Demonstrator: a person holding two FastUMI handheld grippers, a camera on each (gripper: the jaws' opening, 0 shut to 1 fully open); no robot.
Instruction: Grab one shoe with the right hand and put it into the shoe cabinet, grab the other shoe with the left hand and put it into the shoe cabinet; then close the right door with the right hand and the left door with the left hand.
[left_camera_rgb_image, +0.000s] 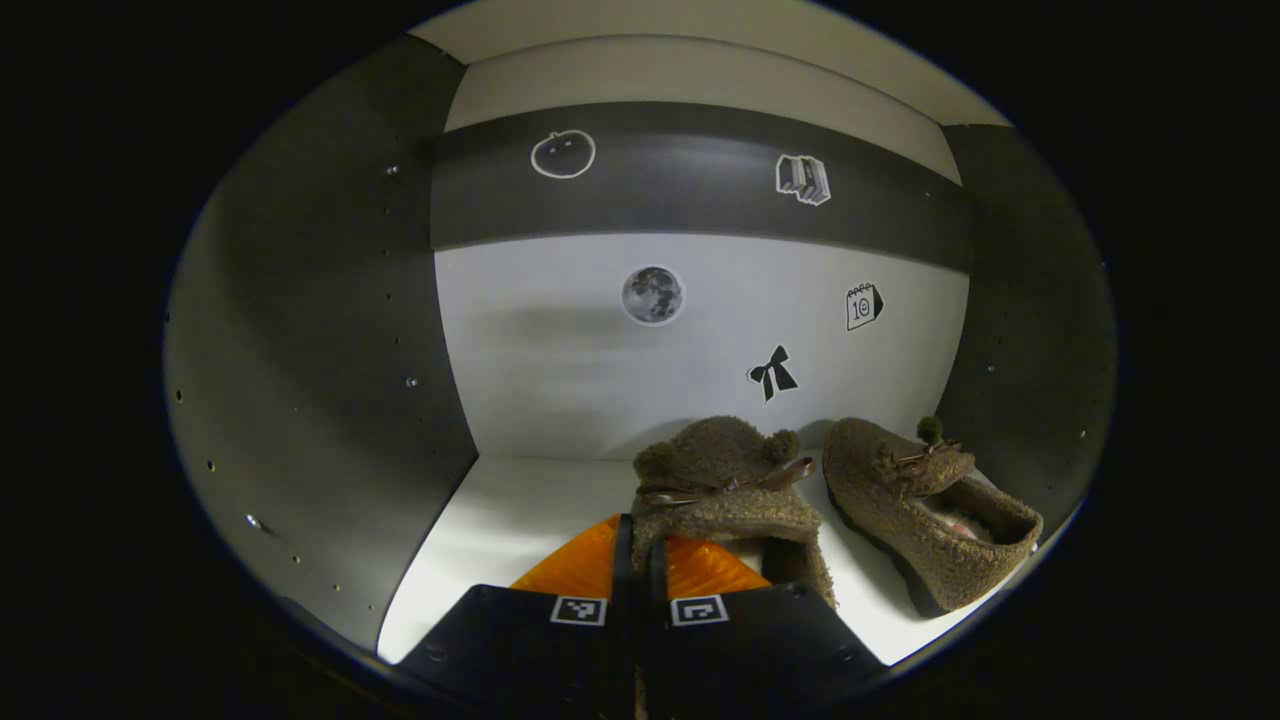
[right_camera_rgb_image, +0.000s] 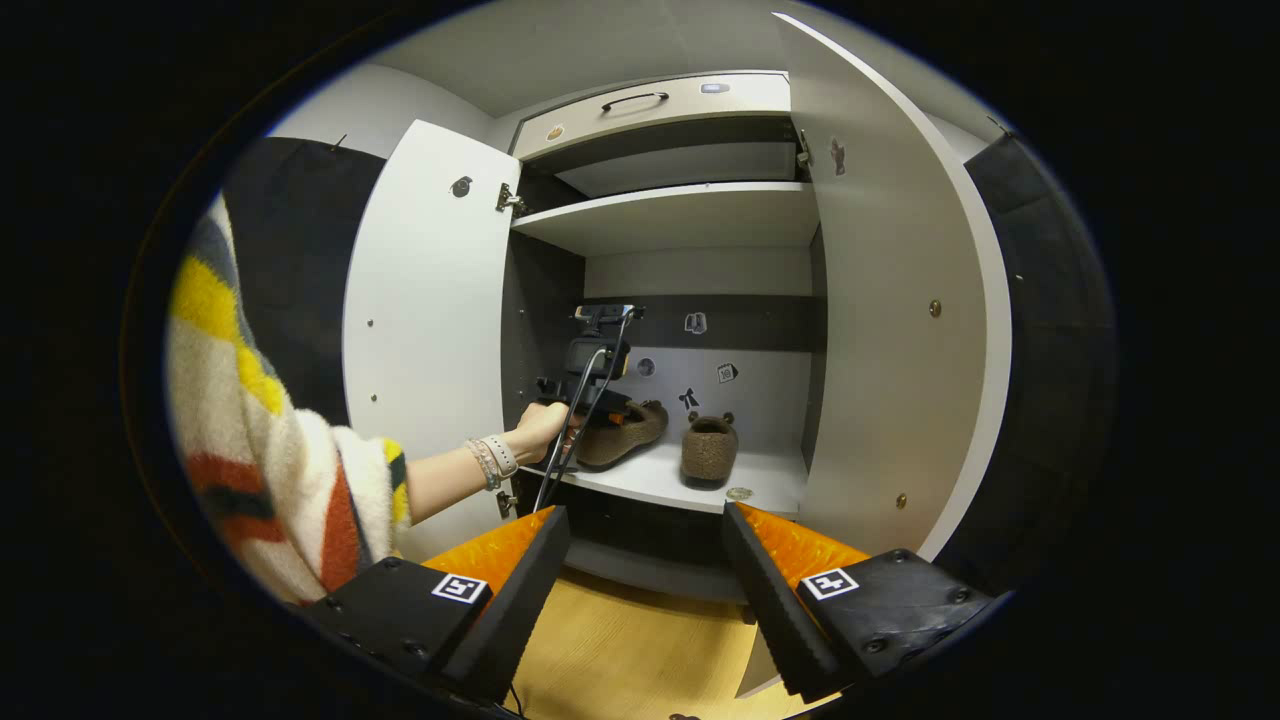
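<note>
Both fuzzy brown bow-trimmed shoes sit on the white cabinet shelf (left_camera_rgb_image: 500, 510): one (left_camera_rgb_image: 925, 505) lies free at the side, the other (left_camera_rgb_image: 735, 490) clamped by its heel in the left gripper (left_camera_rgb_image: 640, 570). Releasing carelessly could tip it. The right gripper (right_camera_rgb_image: 645, 560) hangs outside, jaws apart; swinging the right door (right_camera_rgb_image: 890, 300) early would strike the reaching hand (right_camera_rgb_image: 540, 428)

Ahead of me: pale wood floor (right_camera_rgb_image: 640, 650), dark booth wall (right_camera_rgb_image: 290, 260) at left, white ceiling (right_camera_rgb_image: 560, 50) overhead, evenly lit.
</note>
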